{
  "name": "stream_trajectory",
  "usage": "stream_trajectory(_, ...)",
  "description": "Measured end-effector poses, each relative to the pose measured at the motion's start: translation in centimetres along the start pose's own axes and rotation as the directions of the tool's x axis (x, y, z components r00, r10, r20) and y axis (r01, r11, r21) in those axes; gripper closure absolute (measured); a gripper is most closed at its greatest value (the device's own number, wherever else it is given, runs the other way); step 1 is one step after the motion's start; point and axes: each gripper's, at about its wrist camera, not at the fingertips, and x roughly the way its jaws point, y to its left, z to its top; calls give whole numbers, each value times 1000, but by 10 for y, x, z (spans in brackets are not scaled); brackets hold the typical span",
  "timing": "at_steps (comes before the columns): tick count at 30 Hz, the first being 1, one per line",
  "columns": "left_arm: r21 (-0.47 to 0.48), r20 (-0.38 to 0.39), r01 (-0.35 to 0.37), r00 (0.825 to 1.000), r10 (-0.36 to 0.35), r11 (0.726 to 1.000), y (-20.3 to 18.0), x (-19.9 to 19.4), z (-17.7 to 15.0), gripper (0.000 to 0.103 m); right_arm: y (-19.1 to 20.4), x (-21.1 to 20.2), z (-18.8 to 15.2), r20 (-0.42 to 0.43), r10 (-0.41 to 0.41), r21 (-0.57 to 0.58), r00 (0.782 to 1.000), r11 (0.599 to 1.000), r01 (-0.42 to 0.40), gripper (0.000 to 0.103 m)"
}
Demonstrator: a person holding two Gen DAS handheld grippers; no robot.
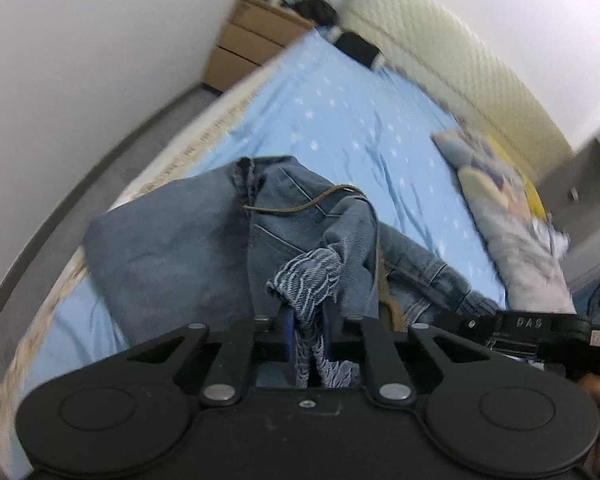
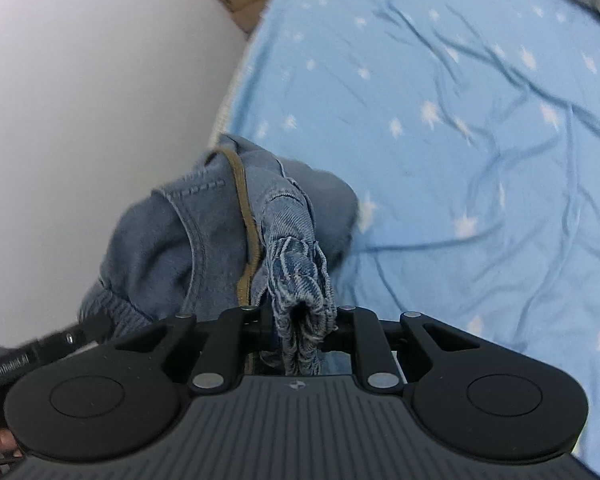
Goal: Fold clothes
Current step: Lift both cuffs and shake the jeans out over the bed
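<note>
Between my two grippers hang the jeans (image 1: 284, 216), left gripper (image 1: 306, 320) and right gripper (image 2: 304, 320) each clamped on frayed denim (side by side), body drooping forward onto the bed (image 1: 340, 120).

Both tools (image 1: 306, 320) (image 2: 300, 320) clamped tight.

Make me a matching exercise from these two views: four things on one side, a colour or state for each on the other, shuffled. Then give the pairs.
1. jeans
2. sheet
3. drawers
4. left gripper

A. light blue with white stars
B. tan, against the wall
C. shut on a frayed hem
D. denim, lifted off the bed at two ends

Pairs: 1-D, 2-A, 3-B, 4-C
</note>
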Motion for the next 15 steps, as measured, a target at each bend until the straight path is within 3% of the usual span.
stream_trajectory(4, -102, 105, -55, 992, 66, 993, -25, -41, -36, 93, 6, -33, 17, 33, 60, -133, 998, 990, -55, 88)
stream_trajectory(10, -206, 198, -104, 969, 145, 973, -64, -84, -73, 93, 23, -81, 49, 41, 146, -331, 988, 936, -124, 88)
stream_trajectory(15, -235, 241, -60, 963, 118, 970, -96, -94, -86, 93, 17, -104, 79, 67, 162, -379, 985, 917, -125, 88)
